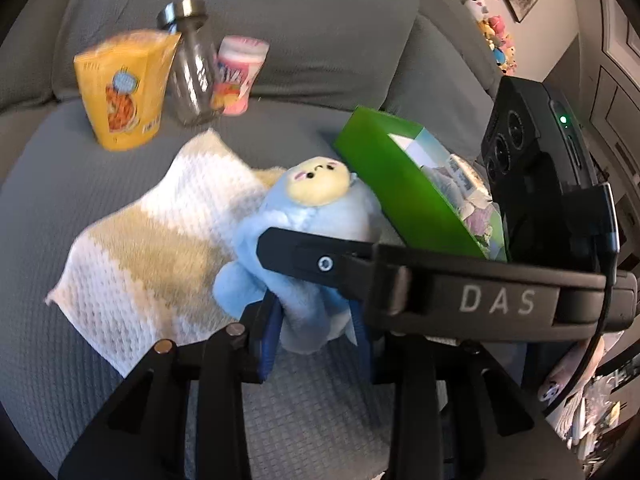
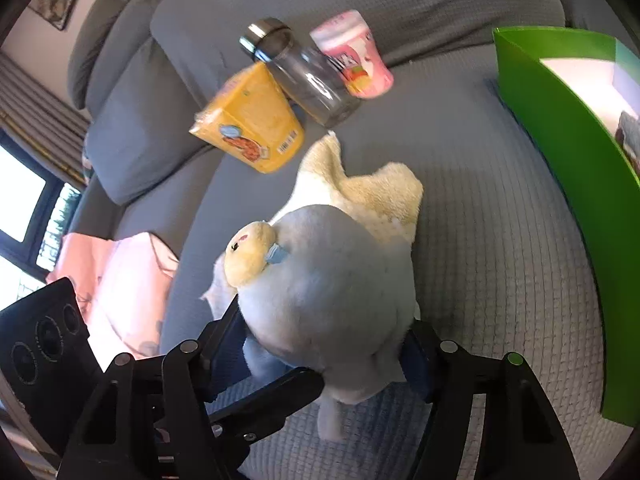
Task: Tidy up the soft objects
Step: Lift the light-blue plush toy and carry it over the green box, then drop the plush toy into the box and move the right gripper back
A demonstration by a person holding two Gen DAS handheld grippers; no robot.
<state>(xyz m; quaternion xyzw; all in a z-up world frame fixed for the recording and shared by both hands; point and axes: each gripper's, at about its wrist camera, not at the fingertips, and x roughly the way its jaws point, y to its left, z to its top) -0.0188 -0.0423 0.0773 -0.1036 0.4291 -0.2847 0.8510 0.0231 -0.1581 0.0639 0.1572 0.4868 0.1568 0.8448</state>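
A light-blue plush toy with a cream face is held above the grey sofa seat. My left gripper is shut on its lower part. My right gripper is shut on the same plush toy from the other side; its finger crosses the left wrist view. A cream-and-white knitted cloth lies on the seat under the toy; it also shows in the right wrist view. A green box with small items inside stands to the right, also seen in the right wrist view.
At the back of the seat stand a yellow snack box, a clear bottle with a metal cap and a pink cup. A pink cloth lies at the left. Sofa cushions rise behind.
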